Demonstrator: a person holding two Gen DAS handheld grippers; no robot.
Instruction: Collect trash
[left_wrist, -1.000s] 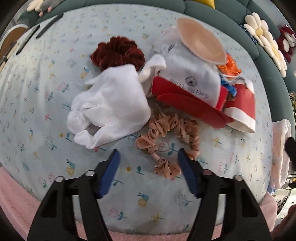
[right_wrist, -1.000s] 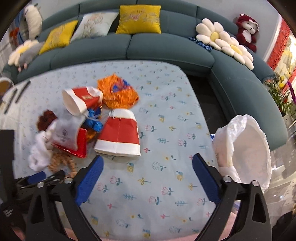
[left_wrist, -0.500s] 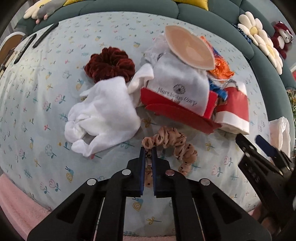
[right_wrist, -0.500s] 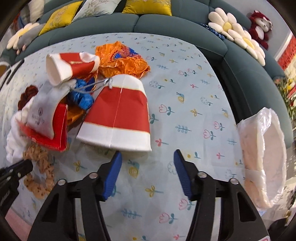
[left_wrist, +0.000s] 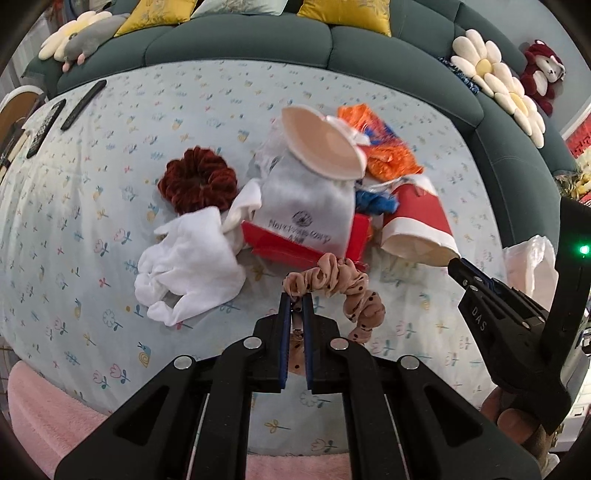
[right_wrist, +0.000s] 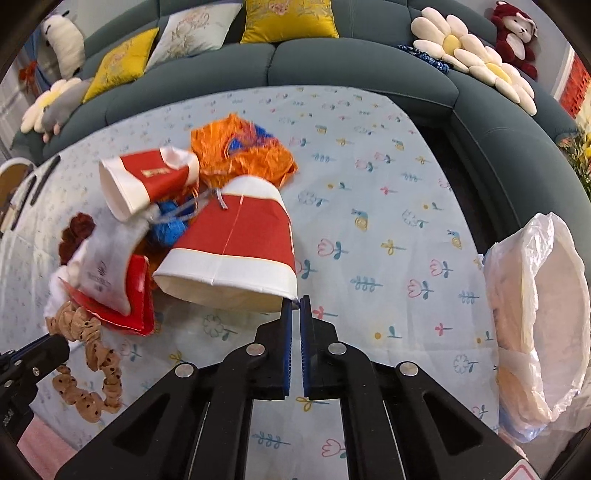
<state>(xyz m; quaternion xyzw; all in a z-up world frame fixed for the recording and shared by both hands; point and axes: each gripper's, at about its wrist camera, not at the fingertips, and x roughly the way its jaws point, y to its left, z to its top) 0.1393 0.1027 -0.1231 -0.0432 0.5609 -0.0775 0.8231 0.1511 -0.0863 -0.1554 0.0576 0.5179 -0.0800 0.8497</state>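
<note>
My left gripper (left_wrist: 295, 301) is shut on a tan dotted scrunchie (left_wrist: 332, 273), lifted off the cloth; the scrunchie also shows in the right wrist view (right_wrist: 88, 354). My right gripper (right_wrist: 295, 302) is shut on the rim of a big red-and-white paper cup (right_wrist: 236, 251) lying on its side; the cup also shows in the left wrist view (left_wrist: 417, 225). A second paper cup (right_wrist: 144, 181), a grey pouch (left_wrist: 306, 206), a flattened red carton (left_wrist: 295, 251) and orange shreds (right_wrist: 243, 147) lie in a heap behind.
A white glove (left_wrist: 188, 262) and a dark red scrunchie (left_wrist: 197, 179) lie left of the heap on the flowered tablecloth (left_wrist: 92, 221). A bin lined with a white plastic bag (right_wrist: 539, 314) stands at the right. A teal sofa (right_wrist: 332, 66) curves behind.
My left gripper shut on the tan scrunchie and lifted it. My right gripper moved in to the big cup and shut on its rim.
</note>
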